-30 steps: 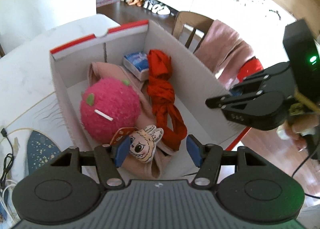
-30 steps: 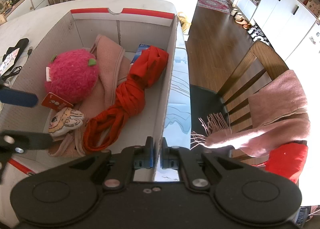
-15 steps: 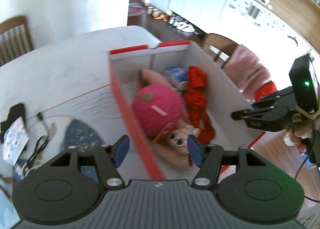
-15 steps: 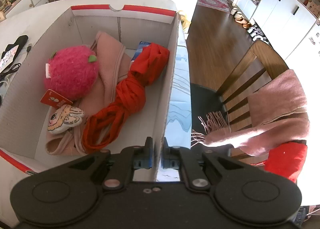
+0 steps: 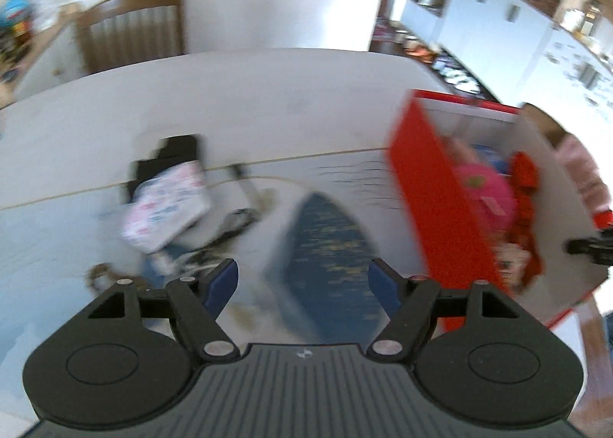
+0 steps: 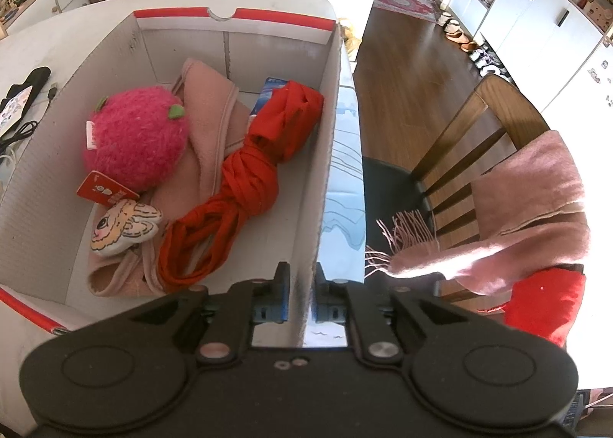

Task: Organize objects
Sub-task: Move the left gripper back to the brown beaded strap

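Swing: left claw (image 5: 300,282), spread wide and empty, has left the box (image 6: 325,154) for table (image 5: 230,100) clutter; right claw (image 6: 299,298) stays clamped on the box wall.

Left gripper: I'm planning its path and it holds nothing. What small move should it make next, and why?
Probably ease the left gripper forward and left toward the patterned pouch on the table. Its jaws stand open and empty, the pouch lies outside the box, and the right gripper is clamped on the box's wall, steadying it.
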`<state>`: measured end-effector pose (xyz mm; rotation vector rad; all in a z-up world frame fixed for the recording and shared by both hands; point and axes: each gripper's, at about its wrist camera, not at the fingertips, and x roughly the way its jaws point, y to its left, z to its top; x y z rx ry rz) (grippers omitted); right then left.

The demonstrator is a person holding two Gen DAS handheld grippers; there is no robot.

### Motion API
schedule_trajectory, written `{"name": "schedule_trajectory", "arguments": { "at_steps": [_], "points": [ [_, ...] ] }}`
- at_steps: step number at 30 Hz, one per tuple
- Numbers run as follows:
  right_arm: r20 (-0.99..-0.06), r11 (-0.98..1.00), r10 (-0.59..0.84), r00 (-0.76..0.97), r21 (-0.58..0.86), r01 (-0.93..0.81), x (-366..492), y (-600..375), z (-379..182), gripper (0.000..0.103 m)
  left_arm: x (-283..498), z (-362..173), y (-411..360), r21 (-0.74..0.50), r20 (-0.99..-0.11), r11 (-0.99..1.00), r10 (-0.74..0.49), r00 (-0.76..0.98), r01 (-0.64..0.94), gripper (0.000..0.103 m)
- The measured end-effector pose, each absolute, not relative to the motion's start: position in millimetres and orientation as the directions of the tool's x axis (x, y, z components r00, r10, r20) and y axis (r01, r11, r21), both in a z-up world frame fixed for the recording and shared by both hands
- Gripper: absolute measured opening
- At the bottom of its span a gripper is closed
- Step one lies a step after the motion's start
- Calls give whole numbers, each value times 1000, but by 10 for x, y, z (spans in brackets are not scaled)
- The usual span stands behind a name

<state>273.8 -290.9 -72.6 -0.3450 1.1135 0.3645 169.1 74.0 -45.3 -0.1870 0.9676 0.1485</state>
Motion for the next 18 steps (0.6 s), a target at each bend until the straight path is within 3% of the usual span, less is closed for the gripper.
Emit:
{"name": "schedule_trajectory", "arguments": {
  "at_steps": [8, 18],
  "points": [
    [-913, 890, 96, 397, -99, -444, 2736, -2880, -723, 10, 1493, -627, 1518, -45, -845, 914, 180, 503, -402, 75],
    [-913, 892, 78, 401, -117, -438, 2733, -2852, -726, 9, 1383, -935, 2101, 4, -867, 872, 246, 432, -489, 75]
  ]
}}
